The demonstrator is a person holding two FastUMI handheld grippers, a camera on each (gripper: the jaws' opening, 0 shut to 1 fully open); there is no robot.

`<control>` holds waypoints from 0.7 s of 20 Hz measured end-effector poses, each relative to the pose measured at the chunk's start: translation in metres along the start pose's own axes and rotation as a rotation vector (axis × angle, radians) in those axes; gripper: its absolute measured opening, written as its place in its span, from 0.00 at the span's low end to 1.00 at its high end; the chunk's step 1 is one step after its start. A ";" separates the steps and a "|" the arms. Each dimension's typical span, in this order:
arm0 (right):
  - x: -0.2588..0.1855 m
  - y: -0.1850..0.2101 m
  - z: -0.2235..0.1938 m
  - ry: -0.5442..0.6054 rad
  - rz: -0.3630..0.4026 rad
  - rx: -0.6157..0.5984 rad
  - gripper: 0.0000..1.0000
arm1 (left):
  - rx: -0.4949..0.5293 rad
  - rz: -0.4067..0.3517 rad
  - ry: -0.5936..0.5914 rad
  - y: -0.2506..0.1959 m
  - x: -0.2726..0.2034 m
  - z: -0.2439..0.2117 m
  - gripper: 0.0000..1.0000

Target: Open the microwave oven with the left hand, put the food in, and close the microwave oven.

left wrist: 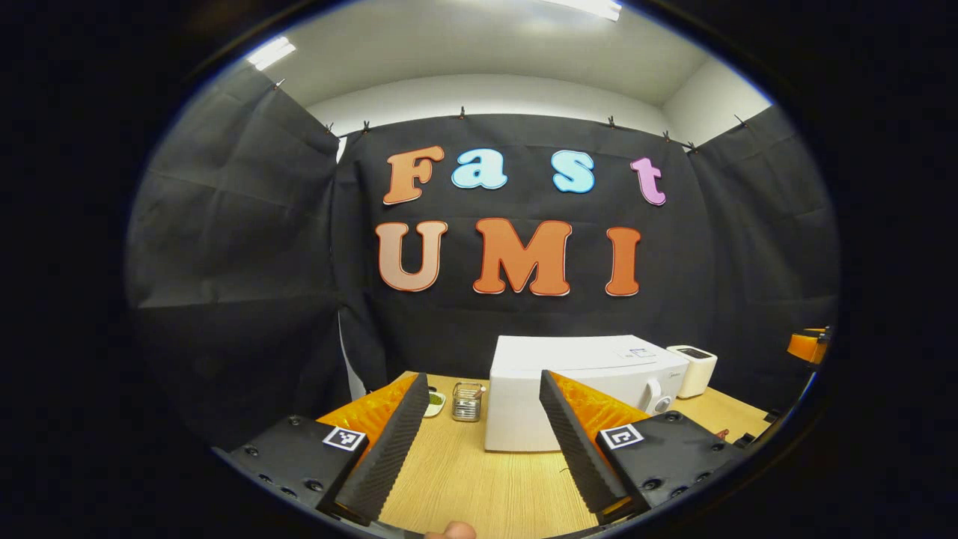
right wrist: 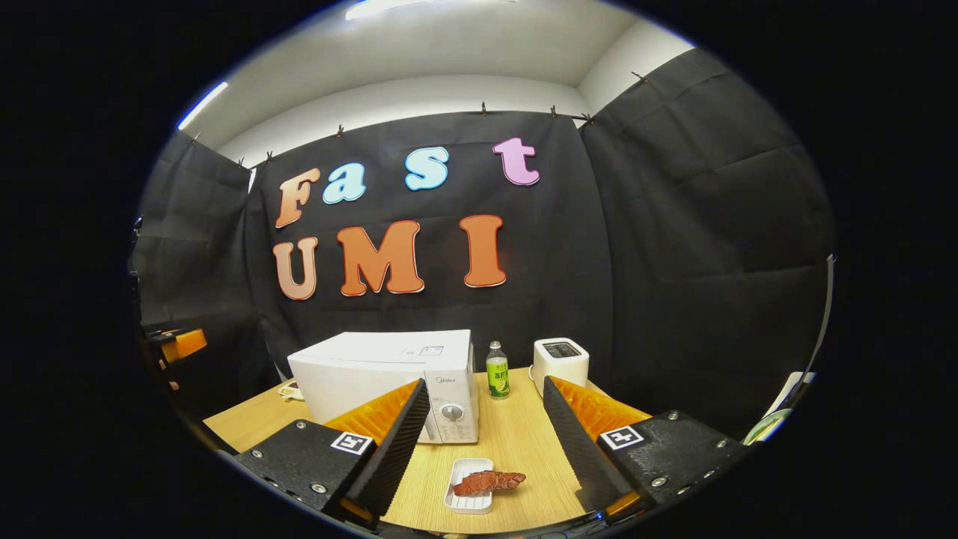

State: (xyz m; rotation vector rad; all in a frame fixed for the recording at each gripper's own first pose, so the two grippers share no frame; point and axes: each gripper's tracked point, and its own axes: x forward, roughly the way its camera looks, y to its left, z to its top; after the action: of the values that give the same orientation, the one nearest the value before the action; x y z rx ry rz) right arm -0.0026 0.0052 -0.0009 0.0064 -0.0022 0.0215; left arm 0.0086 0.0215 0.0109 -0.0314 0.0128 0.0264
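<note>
Both grippers, left [left wrist: 483,442] and right [right wrist: 483,442], hover with jaws wide above the worktop [right wrist: 516,442]; the white microwave oven [right wrist: 389,374] stands closed, the meat [right wrist: 488,481] on its small tray [right wrist: 470,500].

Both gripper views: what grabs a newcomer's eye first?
The white microwave stands shut mid-table, a green-labelled bottle and a white toaster beside it. Nearer, in the right gripper view, a reddish piece of food lies on a small white tray between the open right gripper fingers.
</note>
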 end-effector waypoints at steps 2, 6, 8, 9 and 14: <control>0.001 -0.001 -0.001 0.001 0.002 -0.004 0.95 | -0.011 -0.003 0.000 -0.002 -0.002 -0.001 0.94; 0.001 -0.002 0.000 -0.004 -0.003 -0.007 0.95 | -0.025 -0.023 0.007 -0.016 -0.001 -0.007 0.94; 0.000 -0.006 0.001 -0.007 -0.009 -0.005 0.95 | -0.024 -0.041 0.006 -0.031 0.002 -0.009 0.94; -0.001 -0.010 0.001 -0.007 -0.013 -0.002 0.95 | -0.022 -0.056 0.009 -0.042 0.004 -0.012 0.95; -0.001 -0.032 0.002 -0.008 -0.037 0.011 0.95 | -0.001 -0.142 0.021 -0.108 0.014 -0.030 0.94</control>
State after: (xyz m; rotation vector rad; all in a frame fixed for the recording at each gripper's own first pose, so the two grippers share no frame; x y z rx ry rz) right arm -0.0028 -0.0267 0.0008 0.0171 -0.0102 -0.0155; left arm 0.0252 -0.0866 -0.0156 -0.0333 0.0317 -0.1158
